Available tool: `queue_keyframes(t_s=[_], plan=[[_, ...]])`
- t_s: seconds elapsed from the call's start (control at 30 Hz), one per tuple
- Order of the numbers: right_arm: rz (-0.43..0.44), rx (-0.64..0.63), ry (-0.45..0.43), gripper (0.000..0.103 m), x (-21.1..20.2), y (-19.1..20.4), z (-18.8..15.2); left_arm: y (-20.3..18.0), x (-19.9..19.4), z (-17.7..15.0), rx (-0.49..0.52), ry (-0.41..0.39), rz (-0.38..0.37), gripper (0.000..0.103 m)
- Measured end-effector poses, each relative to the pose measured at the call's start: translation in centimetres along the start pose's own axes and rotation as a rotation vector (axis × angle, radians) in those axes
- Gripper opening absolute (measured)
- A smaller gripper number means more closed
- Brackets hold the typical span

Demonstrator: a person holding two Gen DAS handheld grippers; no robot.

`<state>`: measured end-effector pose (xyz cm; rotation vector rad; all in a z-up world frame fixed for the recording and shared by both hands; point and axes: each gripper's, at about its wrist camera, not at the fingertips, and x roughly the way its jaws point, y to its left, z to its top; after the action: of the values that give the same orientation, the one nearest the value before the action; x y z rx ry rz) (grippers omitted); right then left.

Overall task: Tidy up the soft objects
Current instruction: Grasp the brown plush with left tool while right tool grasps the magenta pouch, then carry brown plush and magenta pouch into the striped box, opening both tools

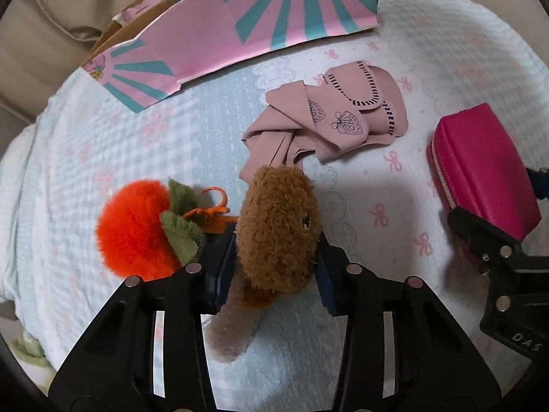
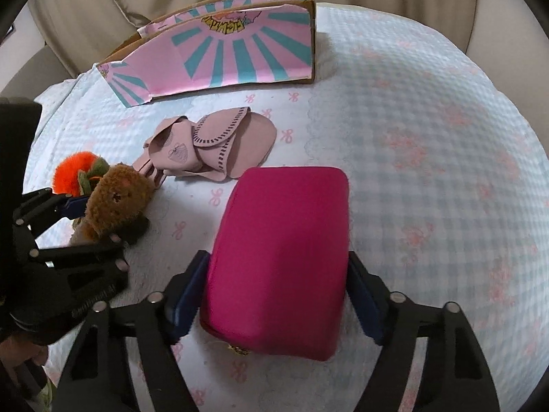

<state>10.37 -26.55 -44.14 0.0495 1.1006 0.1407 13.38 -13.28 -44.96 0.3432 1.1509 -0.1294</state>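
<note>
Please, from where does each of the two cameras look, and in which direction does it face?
Left wrist: sits on the left gripper, looks steeply down the bed; its pads press the brown plush toy; right gripper at the edge.
Right wrist: sits on the right gripper, looks down at the pink pouch between its pads; left gripper at the left.
Shared: toy, pouch, orange pompom, folded pink cloth, striped pink box, checked bedspread.

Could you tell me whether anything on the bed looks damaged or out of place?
The pink box has a torn, ragged top edge and a bent left end. The pink cloth lies crumpled rather than folded.
</note>
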Motion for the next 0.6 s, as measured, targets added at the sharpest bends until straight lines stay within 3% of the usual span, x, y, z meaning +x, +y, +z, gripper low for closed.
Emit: queue_keyframes(t_s=[0.23,0.6], plan=[[-0.008,-0.037,0.001,0.052,-0.3,0.9,0.0,0.3,-0.1,0.0,0.006,0.004,-0.016,0.035],[-0.018,0.036,-0.016,0.049,-4.1,0.1,0.6,1.7,-5.3,1.3,-0.048,-0.024,-0.045,0.034]])
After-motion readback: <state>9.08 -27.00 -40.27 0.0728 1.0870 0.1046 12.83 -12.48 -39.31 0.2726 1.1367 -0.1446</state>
